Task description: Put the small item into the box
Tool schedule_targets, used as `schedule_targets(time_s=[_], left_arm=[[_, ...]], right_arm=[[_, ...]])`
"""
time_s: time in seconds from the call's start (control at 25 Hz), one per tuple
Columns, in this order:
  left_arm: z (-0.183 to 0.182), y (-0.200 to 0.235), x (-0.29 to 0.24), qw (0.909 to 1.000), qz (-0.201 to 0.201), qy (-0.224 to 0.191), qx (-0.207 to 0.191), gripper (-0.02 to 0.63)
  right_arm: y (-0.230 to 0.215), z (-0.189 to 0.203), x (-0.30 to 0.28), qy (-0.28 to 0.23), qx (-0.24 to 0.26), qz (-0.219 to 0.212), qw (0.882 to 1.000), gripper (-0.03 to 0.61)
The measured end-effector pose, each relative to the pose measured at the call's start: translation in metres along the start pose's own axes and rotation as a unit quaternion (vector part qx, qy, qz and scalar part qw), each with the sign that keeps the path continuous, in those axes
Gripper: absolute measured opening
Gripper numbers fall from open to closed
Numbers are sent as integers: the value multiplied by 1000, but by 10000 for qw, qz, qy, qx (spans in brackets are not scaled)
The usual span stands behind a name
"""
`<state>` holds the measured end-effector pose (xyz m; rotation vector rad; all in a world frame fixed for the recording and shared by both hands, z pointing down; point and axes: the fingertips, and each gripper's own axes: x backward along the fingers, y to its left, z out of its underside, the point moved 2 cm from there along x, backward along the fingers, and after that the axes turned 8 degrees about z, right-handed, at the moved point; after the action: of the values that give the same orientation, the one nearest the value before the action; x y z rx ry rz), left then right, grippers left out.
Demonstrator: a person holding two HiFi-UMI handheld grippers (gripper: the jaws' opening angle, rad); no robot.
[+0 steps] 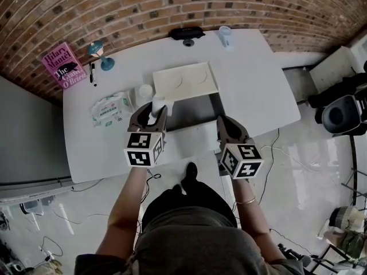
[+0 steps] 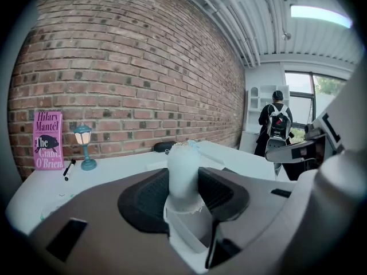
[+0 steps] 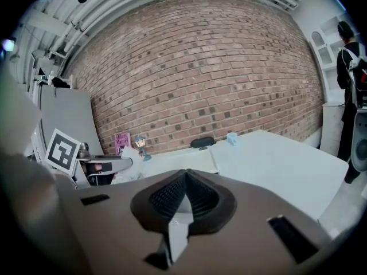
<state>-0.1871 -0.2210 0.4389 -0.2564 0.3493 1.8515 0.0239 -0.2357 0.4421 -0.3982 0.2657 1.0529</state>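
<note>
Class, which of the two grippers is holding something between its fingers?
The left gripper: its fingers clamp a small white item, while the right gripper has its fingers shut together on nothing.

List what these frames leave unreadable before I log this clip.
- White item in the left gripper: left gripper view, lower end hidden by the gripper's body, so what it is stays unclear.
- Dark recess in front of the white tray: head view, too dark to see inside.
- Wipes pack: head view, print too small.
- Black object at the table's far edge: too small to identify.
</note>
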Motion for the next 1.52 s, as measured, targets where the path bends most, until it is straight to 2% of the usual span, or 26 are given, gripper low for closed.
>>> schedule_targets(time_s=[0.36, 0.6, 0.92, 1.2, 1.4, 1.52], left_arm=[[7, -23, -33, 9961, 400, 579, -540, 169], [16, -39, -55, 9870, 745, 1037, -976, 169], [28, -56, -75, 9612, 1101, 1675, -1897, 169], [49, -72, -90, 9404, 1441, 2208, -2149, 169], [58, -77, -99, 9277, 1618, 2567, -2175, 169], [61, -78, -105, 9177, 1683, 2726, -2348, 169]], right_arm=[[-21, 9, 4, 65, -167, 219, 9996, 8], [-32, 11, 7, 32, -280, 347, 9990, 8], [-41, 20, 14, 63, -445, 435, 9980, 8], [-45, 23, 17, 72, -532, 454, 9975, 8], [-45, 25, 19, 79, -558, 450, 9974, 8], [-46, 26, 20, 80, -577, 463, 9972, 8]])
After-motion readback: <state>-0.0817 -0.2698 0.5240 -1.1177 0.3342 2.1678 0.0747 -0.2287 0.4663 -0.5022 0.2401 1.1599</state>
